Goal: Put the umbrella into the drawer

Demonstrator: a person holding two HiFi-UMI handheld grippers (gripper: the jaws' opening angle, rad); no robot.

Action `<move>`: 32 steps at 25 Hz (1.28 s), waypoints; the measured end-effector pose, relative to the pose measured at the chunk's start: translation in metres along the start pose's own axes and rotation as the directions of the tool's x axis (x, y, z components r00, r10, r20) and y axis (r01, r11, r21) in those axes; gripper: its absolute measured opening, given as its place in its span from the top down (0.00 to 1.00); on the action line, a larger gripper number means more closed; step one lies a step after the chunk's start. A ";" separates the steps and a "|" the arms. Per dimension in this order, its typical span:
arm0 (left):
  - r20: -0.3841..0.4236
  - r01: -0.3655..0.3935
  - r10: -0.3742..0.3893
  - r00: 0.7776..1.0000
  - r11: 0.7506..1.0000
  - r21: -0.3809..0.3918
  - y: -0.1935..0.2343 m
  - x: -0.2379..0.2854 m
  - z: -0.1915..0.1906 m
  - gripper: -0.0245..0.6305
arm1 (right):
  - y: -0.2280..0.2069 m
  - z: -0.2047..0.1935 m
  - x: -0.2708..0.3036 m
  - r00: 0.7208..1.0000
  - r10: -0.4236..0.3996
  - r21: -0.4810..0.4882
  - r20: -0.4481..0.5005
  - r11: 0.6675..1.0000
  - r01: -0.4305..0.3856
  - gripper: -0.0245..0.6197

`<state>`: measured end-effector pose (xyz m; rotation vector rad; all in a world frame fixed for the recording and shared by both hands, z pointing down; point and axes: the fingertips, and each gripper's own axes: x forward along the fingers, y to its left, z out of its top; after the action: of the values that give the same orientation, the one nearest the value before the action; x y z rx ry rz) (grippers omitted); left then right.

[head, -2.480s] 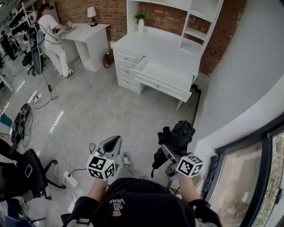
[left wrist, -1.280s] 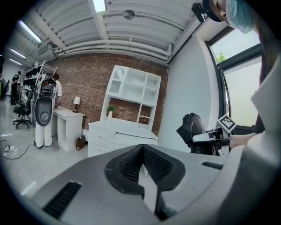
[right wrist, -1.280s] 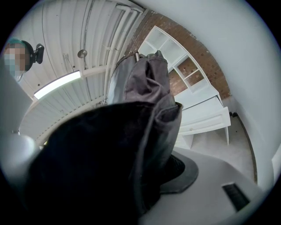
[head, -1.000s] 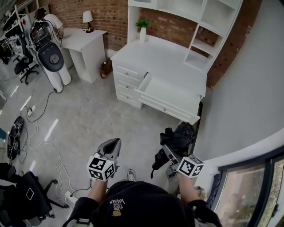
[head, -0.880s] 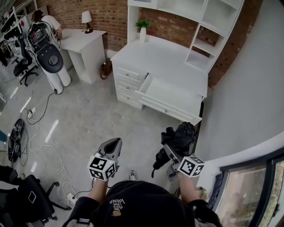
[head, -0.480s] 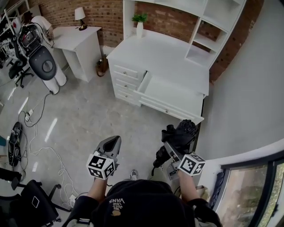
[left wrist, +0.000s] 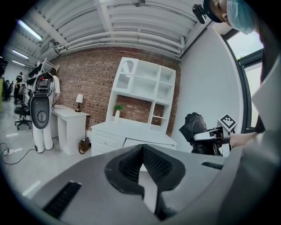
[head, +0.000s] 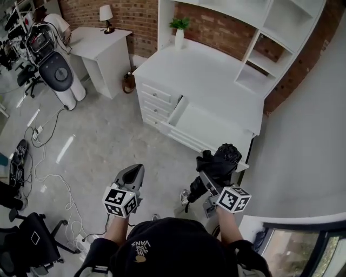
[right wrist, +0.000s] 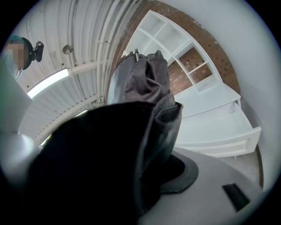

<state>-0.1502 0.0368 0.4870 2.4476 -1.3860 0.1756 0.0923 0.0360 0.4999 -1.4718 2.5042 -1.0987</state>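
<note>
The folded black umbrella [head: 220, 162] is clamped in the right gripper [head: 207, 183]. Its jaws stand wide around the bundled cloth, which fills the space between them. The canopy end sticks out past the fingertips, and the handle end trails back under them. In the right gripper view the umbrella [right wrist: 147, 83] blocks most of the sight line, with the open drawer [right wrist: 219, 127] ahead of the jaws and lower right.

The left gripper [head: 133, 176] has its jaws together on nothing and points the same way.

This looks like the carry stage: the umbrella is held but is well short of the drawer [head: 208, 130]. Next, the jaws likely have to go forward over the open drawer, turn the umbrella along its length, lower it and let go.

The drawer belongs to a white desk [head: 200, 73] with shelves above, against a brick wall [head: 138, 19]. A potted plant [head: 180, 24] stands on the far corner of the desk. Left of the jaws lie grey polished floor [head: 102, 135], a small white table [head: 105, 43] with a lamp [head: 106, 12], and loose cables [head: 51, 162].
</note>
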 end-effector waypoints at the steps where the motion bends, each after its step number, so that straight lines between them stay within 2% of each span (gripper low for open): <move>1: 0.003 -0.012 0.012 1.000 1.000 -0.002 -0.002 0.011 0.004 0.95 | -0.008 0.008 0.006 1.000 0.008 -0.008 -0.014 1.000 -0.008 0.58; 8: 0.025 -0.105 0.106 0.994 0.994 -0.025 -0.014 0.086 0.026 0.95 | -0.069 0.071 0.048 0.992 0.073 -0.064 -0.099 0.995 -0.080 0.58; 14: 0.052 -0.200 0.203 0.978 0.978 -0.054 -0.024 0.132 0.036 0.95 | -0.110 0.118 0.078 0.978 0.131 -0.116 -0.160 0.982 -0.150 0.58; 17: 0.060 -0.221 0.225 0.972 0.973 -0.067 -0.031 0.148 0.042 0.95 | -0.125 0.138 0.086 0.973 0.148 -0.141 -0.177 0.975 -0.174 0.58; 25: 0.037 -0.263 0.267 0.963 0.961 -0.083 -0.021 0.170 0.040 0.95 | -0.155 0.156 0.121 0.966 0.110 -0.232 -0.233 0.958 -0.165 0.58; 32: 0.040 -0.243 0.247 0.968 0.966 -0.084 0.003 0.202 0.049 0.95 | -0.184 0.153 0.166 0.954 0.041 -0.292 -0.296 0.947 -0.132 0.58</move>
<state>-0.0499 -0.1446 0.4943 2.2254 -1.6839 0.1137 0.1948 -0.2325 0.5438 -1.3251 3.0316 -1.0045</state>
